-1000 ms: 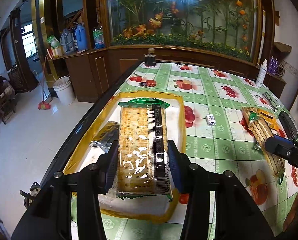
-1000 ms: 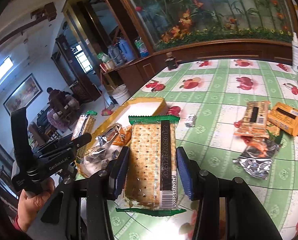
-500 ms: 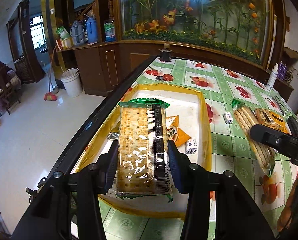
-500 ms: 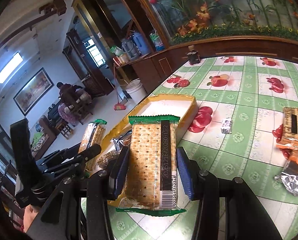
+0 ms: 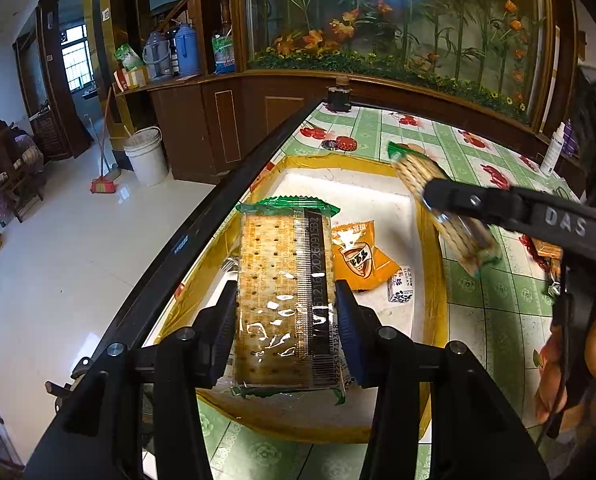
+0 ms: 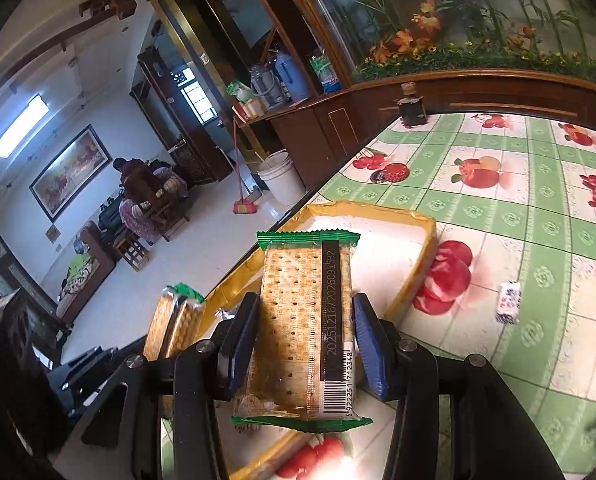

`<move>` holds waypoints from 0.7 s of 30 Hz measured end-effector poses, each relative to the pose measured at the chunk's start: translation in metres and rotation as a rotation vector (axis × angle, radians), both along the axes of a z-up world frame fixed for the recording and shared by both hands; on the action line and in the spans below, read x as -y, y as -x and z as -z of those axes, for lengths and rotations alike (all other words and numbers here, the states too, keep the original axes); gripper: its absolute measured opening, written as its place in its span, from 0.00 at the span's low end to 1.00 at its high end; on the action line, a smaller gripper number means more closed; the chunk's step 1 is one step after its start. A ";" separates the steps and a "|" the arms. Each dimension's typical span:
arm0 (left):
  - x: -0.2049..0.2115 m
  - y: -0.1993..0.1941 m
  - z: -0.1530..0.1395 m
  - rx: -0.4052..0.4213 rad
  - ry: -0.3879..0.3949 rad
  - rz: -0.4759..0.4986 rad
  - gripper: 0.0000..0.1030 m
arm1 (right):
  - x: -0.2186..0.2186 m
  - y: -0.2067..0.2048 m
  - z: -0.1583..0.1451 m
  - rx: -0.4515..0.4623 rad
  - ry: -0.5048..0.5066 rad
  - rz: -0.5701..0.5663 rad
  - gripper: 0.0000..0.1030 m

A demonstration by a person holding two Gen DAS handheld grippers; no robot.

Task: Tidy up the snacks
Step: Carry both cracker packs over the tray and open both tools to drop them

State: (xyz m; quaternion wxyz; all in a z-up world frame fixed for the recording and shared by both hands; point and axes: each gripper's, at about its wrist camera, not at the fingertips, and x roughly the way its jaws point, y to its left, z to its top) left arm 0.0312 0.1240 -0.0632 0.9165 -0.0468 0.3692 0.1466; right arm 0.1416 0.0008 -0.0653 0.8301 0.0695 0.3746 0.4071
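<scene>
Fruit-print green tablecloth [image 6: 518,208], wooden cabinets [image 5: 217,120], white floor [image 5: 57,260].

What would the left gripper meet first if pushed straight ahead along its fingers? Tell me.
Probably the white floor of the yellow-rimmed tray, or the orange snack packet lying just right of that line. The left gripper holds a cracker pack above the tray; depth is unclear.
</scene>
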 end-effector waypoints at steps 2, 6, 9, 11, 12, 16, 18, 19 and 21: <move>0.001 -0.002 0.002 -0.008 -0.001 0.003 0.43 | -0.006 -0.006 0.002 0.002 0.006 0.000 0.46; 0.000 -0.007 0.005 -0.020 -0.002 0.006 0.44 | -0.019 -0.017 0.008 -0.009 0.019 -0.004 0.46; -0.002 -0.011 0.007 -0.029 0.000 0.003 0.44 | -0.028 -0.023 0.012 -0.009 0.034 -0.009 0.46; -0.004 -0.014 0.008 -0.035 0.003 0.000 0.43 | -0.033 -0.027 0.014 -0.009 0.047 -0.011 0.46; -0.005 -0.016 0.009 -0.038 0.006 0.000 0.44 | -0.036 -0.029 0.016 -0.010 0.053 -0.012 0.46; -0.006 -0.020 0.015 -0.052 0.013 0.003 0.43 | -0.045 -0.034 0.025 -0.015 0.083 -0.017 0.46; -0.007 -0.021 0.016 -0.054 0.017 0.003 0.44 | -0.049 -0.035 0.029 -0.013 0.099 -0.018 0.46; -0.008 -0.022 0.017 -0.055 0.017 0.003 0.44 | -0.051 -0.035 0.030 -0.008 0.112 -0.020 0.46; -0.009 -0.023 0.019 -0.058 0.022 0.001 0.44 | -0.055 -0.033 0.032 0.008 0.135 -0.022 0.46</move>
